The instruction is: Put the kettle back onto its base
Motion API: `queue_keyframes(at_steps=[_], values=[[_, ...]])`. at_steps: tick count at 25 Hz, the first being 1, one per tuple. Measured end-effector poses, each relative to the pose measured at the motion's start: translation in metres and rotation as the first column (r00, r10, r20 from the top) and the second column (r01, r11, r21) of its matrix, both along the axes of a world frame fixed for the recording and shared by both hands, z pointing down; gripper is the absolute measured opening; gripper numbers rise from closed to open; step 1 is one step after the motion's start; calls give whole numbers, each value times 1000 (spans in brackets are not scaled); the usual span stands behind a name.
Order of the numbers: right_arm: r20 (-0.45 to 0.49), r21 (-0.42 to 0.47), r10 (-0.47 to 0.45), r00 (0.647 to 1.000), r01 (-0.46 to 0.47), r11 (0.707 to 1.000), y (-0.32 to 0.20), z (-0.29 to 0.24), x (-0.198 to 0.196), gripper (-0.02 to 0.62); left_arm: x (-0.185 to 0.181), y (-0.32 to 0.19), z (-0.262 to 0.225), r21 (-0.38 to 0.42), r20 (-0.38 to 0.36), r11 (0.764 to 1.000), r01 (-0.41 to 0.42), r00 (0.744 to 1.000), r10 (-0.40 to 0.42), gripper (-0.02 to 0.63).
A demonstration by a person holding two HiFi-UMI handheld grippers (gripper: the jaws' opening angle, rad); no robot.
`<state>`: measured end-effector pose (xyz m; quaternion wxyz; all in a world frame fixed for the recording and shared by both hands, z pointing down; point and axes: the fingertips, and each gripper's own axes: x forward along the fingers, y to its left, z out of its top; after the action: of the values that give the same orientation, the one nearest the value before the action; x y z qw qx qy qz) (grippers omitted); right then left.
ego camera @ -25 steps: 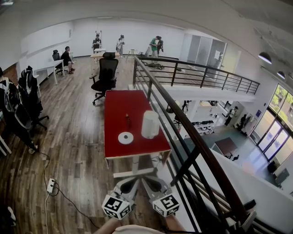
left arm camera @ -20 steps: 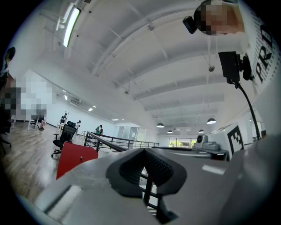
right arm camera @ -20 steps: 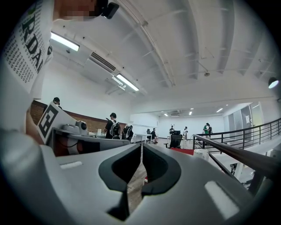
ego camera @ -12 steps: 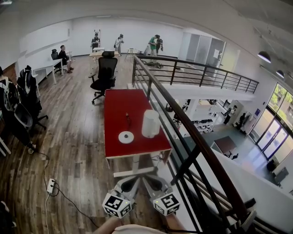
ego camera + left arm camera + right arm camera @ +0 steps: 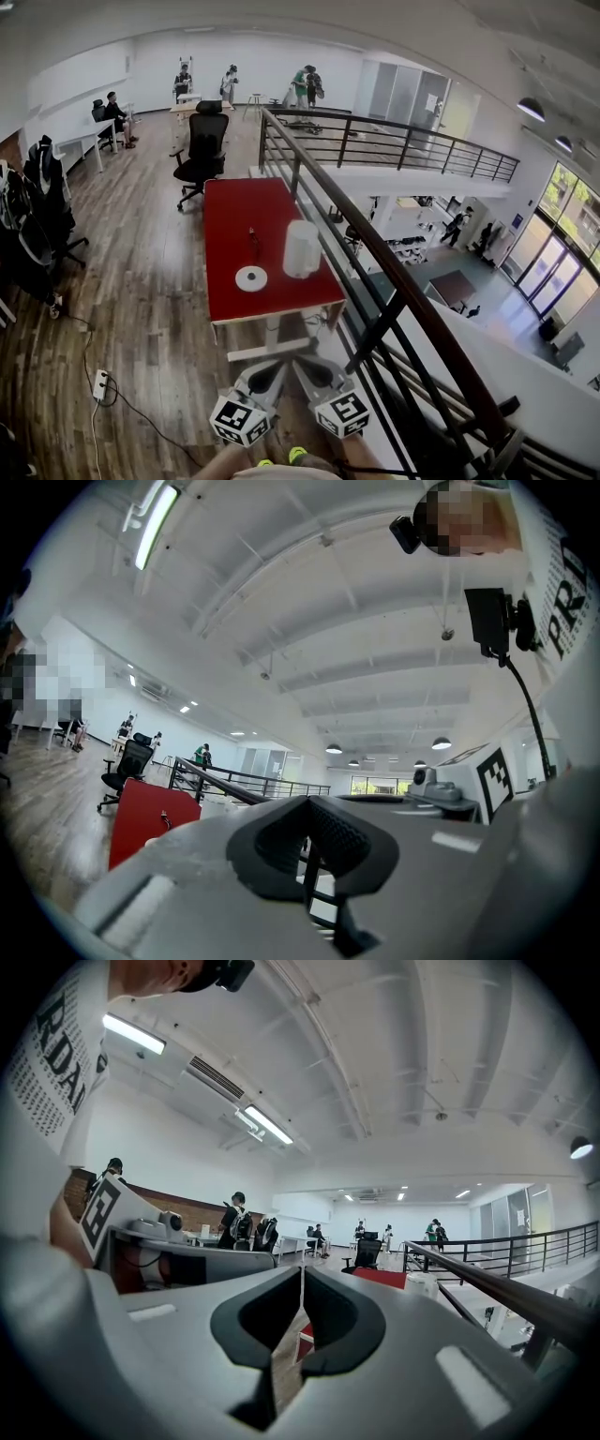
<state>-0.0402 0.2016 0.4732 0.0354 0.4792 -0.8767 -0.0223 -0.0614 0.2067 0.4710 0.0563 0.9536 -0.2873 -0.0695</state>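
Observation:
A white kettle (image 5: 302,248) stands upright on the right side of a red table (image 5: 234,216). Its round white base (image 5: 251,277) lies to the kettle's left, nearer the front edge and apart from it. Both grippers are held low, well short of the table and side by side. My left gripper (image 5: 267,373) is shut with nothing between its jaws, and so is my right gripper (image 5: 306,369). In the right gripper view the shut jaws (image 5: 302,1312) point toward the table, with the kettle (image 5: 424,1285) small in the distance. The left gripper view shows its shut jaws (image 5: 309,832) and the red table (image 5: 141,817).
A small dark object (image 5: 251,242) stands on the table behind the base. A black railing (image 5: 375,253) runs along the table's right side above a drop. An office chair (image 5: 202,150) stands beyond the table. A power strip (image 5: 100,384) and cable lie on the wooden floor at left.
The head view has shifted a little, so the table sits slightly further left and up in the picture. Green shoe tips now show at the bottom edge. Both grippers have kept still.

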Motion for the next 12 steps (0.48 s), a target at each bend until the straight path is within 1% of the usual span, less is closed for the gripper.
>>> queue_keyframes(at_steps=[6,12], values=[[-4,-9,9,1000,-9,1000,-11,1,13,9,8,-7,-1,-8,1,1000,12,1000,-12,-2],[6,-17,-21,1000,21,1000,-26,-1,28,9,24,-25,-8,-1,4,999,34,999,-34,-2]])
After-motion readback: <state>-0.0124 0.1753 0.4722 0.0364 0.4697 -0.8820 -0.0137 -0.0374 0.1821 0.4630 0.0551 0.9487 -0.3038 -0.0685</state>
